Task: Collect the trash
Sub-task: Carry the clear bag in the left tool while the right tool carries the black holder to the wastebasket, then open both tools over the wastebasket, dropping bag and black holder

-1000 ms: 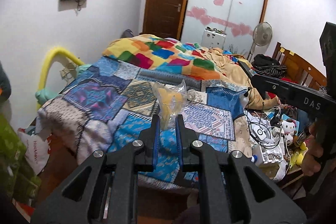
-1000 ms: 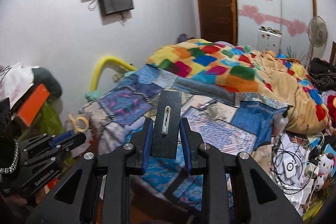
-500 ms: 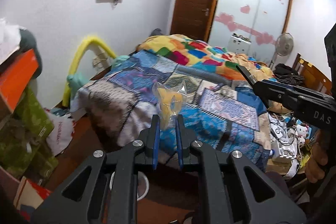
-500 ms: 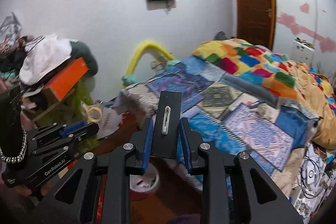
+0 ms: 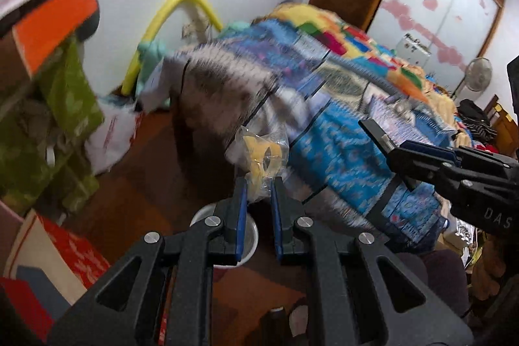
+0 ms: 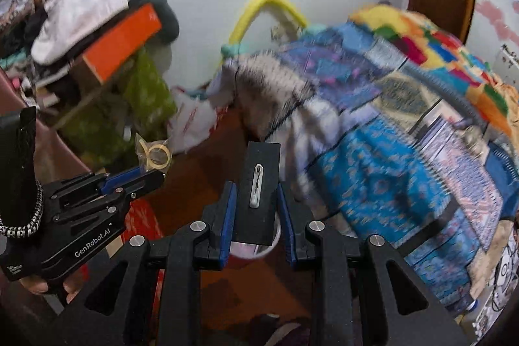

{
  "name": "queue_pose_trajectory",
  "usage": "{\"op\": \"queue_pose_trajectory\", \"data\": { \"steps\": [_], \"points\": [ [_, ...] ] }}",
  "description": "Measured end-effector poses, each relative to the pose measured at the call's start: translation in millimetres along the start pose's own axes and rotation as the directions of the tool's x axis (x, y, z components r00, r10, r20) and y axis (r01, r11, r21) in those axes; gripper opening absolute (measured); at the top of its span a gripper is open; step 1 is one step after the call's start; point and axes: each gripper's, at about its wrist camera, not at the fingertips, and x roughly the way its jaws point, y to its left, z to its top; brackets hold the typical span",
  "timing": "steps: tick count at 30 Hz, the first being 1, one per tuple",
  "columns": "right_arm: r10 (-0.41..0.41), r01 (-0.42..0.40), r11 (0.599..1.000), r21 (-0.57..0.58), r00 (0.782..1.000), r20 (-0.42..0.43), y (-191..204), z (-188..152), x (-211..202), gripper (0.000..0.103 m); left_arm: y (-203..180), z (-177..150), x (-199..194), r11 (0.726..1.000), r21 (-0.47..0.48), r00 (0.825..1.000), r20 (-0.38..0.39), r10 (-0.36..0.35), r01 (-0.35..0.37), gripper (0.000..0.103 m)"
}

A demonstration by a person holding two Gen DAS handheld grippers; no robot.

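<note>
One plastic bag, one black plate, one bin

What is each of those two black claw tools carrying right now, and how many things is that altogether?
Clear plastic bag with a yellow tape roll, in the left gripper: 1
Flat black plate with a white clip, in the right gripper: 1
Total: 2

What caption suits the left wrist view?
Left gripper carries a clear bag of yellow tape rolls over a white bin beside the bed.
</note>
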Motion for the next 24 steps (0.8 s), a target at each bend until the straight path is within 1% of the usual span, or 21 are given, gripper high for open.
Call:
{"op": "queue_pose_trajectory", "data": {
  "steps": [3,6,10,11,15,19,21,22,24],
  "points": [
    [0.012,-0.012,1.000,0.002,0.997,-0.076,2,-5,29,0.024,14,-11,26,0.999,-0.033,0.998,-0.065,0.015,-0.017,0.013],
    [0.025,-0.024,1.000,0.009,0.989,-0.148,4,-9,58,0.024,25,-24,51,0.997,-0.070,0.991,-0.132,0.015,-0.024,0.013],
    [0.026,-0.028,1.000,-0.007,0.973,-0.228,6,-15,94,0.024,41,-40,85,0.992,-0.123,0.974,-0.226,-0.005,-0.023,0.013],
    [0.031,-0.035,0.999,-0.009,0.967,-0.253,6,-17,105,0.024,46,-44,96,0.990,-0.139,0.966,-0.257,-0.008,-0.029,0.013],
    [0.052,-0.058,0.998,-0.008,0.943,-0.330,7,-22,139,0.024,56,-57,125,0.984,-0.174,0.942,-0.335,-0.016,-0.045,0.013],
    [0.070,-0.081,0.997,-0.014,0.928,-0.367,11,-21,162,0.024,64,-58,143,0.978,-0.201,0.927,-0.375,-0.024,-0.055,0.013],
    [0.096,-0.109,0.994,-0.016,0.922,-0.376,13,-17,168,0.024,65,-55,150,0.975,-0.220,0.924,-0.379,-0.047,-0.040,0.013],
    [0.106,-0.121,0.993,-0.015,0.918,-0.383,13,-16,171,0.025,66,-52,152,0.972,-0.229,0.924,-0.381,-0.046,-0.046,0.014],
    [0.114,-0.130,0.992,-0.010,0.902,-0.416,11,-14,178,0.035,68,-48,156,0.971,-0.230,0.920,-0.390,-0.032,-0.063,0.018]
  ]
}}
